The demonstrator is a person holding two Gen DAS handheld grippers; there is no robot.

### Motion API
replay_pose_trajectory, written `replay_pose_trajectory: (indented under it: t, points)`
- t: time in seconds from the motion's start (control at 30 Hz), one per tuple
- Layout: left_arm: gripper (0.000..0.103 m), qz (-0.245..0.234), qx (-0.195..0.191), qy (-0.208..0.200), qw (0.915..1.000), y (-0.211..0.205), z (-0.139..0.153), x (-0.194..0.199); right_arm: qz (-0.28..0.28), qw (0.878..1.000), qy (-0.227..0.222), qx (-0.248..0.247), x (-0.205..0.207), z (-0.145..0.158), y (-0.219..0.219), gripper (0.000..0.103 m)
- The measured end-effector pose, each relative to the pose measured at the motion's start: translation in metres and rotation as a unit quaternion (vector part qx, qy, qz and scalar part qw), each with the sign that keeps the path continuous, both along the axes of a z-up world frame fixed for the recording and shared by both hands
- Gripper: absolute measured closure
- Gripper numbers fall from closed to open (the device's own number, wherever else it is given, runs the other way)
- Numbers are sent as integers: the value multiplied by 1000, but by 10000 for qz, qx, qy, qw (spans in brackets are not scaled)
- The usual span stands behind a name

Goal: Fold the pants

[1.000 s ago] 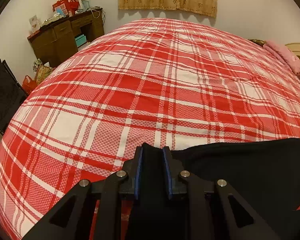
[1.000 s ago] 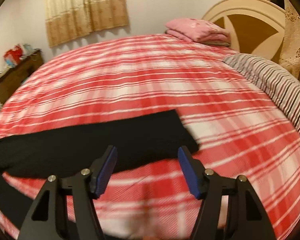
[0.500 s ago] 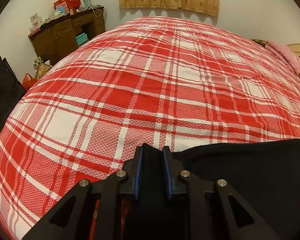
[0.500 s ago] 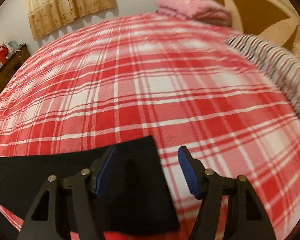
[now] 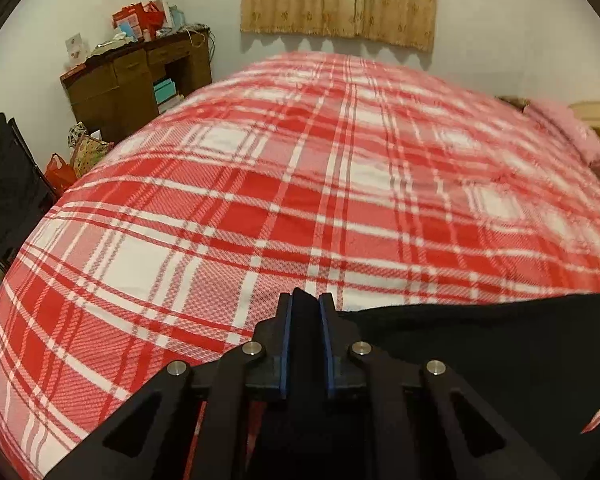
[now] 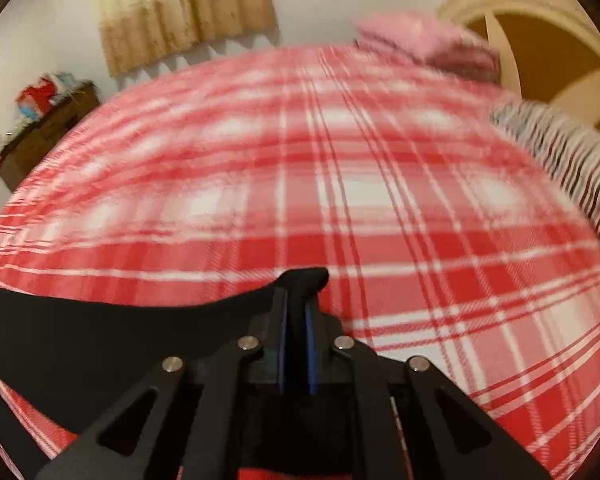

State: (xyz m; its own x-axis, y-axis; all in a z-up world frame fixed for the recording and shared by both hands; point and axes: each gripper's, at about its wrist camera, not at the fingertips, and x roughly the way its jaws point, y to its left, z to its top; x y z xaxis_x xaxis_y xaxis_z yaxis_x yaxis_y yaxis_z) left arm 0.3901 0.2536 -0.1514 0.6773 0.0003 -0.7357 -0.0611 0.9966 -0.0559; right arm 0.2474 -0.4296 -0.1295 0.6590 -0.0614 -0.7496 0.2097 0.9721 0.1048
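A wide bed covered by a red-and-white plaid woven bedspread (image 5: 340,200) fills both views, with a beige patterned fabric curtain (image 5: 340,0) on the pale wall behind it. At the head end stands a cream arched wooden headboard (image 6: 540,40), a long pillow in dark-and-white stripes (image 6: 572,168) lying against it, and a folded pink blanket (image 6: 424,44) beside that. A dark brown wooden desk (image 5: 136,88) cluttered with red boxes and bags stands off the far left corner of the bed. The black fabric pants (image 5: 480,352) lie along the near edge of the bedspread, stretched between the two tools. The left gripper (image 5: 305,300) has its blue-lined jaws nearly together, pinching one end of the pants, having tightened a little just now. The right gripper (image 6: 298,300) has just closed from wide apart and now clamps the other end, a fold of black cloth bulging above its fingertips.
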Motion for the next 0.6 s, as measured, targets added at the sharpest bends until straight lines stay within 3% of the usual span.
replay_pose_trajectory:
  t: [0.3,0.6]
  points:
    - [90,-123,-783,-657,9947,20,38,-44,548,9857,-1514,-498,-70,80,31,93]
    - [90,-432,-1489,-1370,9784,38,58,-114,723,9705,-2273,-360,-148,87,33,93]
